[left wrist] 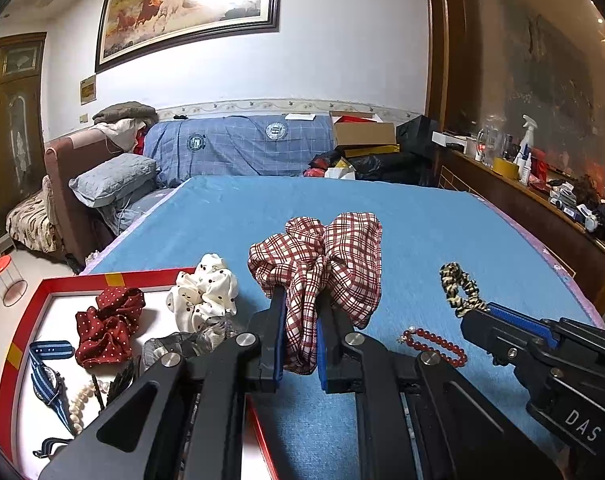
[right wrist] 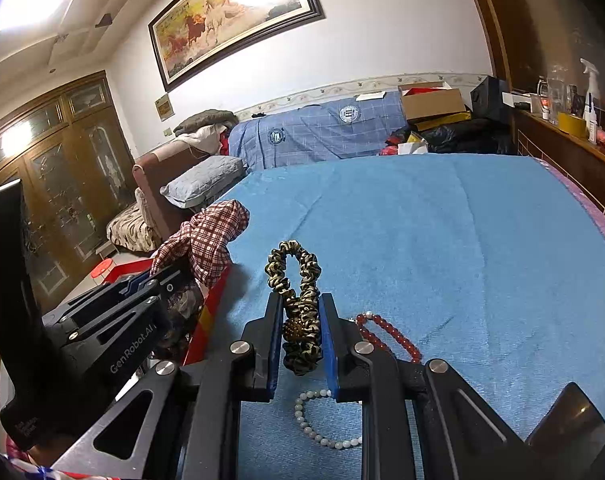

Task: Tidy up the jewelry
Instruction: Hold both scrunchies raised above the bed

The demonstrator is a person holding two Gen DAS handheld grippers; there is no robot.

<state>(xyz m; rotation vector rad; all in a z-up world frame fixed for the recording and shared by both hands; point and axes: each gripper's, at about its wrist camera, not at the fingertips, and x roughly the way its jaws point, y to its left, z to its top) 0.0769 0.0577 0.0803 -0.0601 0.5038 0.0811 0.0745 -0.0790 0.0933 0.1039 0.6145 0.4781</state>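
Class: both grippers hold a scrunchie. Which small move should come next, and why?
Probably carry the left gripper, shut on the plaid scrunchie, left over the red tray and release it; other scrunchies already lie there, and this one hangs just beside the rim.

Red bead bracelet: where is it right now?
The red bead bracelet lies on the blue cloth, just right of the right gripper that is shut on the leopard scrunchie.

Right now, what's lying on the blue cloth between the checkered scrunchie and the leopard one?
A red bead bracelet lies on the cloth, low between the plaid scrunchie and the leopard scrunchie. The left wrist view shows it.
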